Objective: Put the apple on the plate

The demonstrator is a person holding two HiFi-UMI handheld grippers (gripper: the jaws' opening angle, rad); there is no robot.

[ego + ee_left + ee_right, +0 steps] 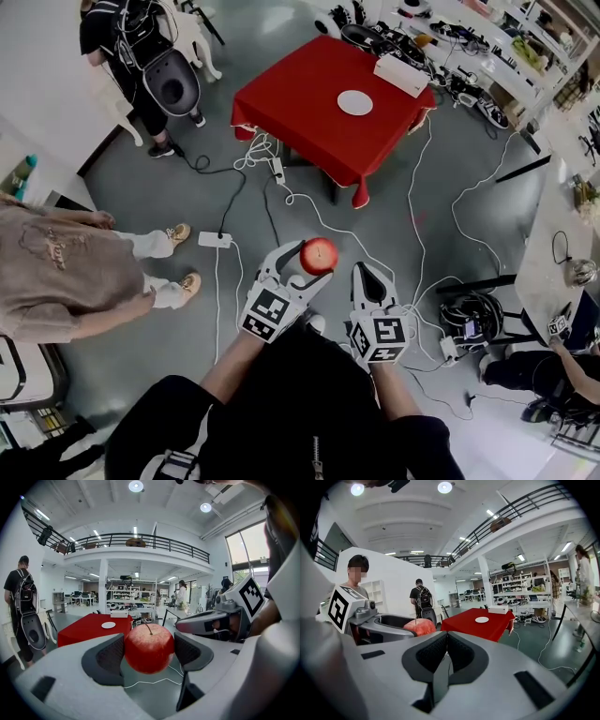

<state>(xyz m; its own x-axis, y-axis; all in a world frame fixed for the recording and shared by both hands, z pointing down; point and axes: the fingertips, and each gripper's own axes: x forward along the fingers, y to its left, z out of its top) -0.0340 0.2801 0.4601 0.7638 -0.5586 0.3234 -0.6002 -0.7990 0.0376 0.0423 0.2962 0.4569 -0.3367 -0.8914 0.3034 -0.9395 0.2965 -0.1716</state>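
Above a cable-strewn floor point(441, 187), near the person's body, the left hand-held gripper point(302, 267) is clamping a red apple point(149, 648) across its widest part, stem pointing up, ribbed pads pressing on both flanks. Just to its right, the right hand-held gripper point(446, 652) is riding alongside with its jaws pressed together and nothing between them. Far ahead, well apart from the fruit, a desk point(300, 103) draped in red cloth is carrying a white plate point(355, 102), which is lying bare with nothing on it. A white box point(401, 73) is sitting at the desk's far right corner beside the plate, and whether it is holding anything cannot be told. The apple is looking firm, smooth and fairly light, so a hold around the middle is probably suiting it best. Its glossy skin could be prone to slipping under a loose squeeze and bruising under a hard one. Being round, it is likely to roll on the shallow plate unless it is set down gently, base first.
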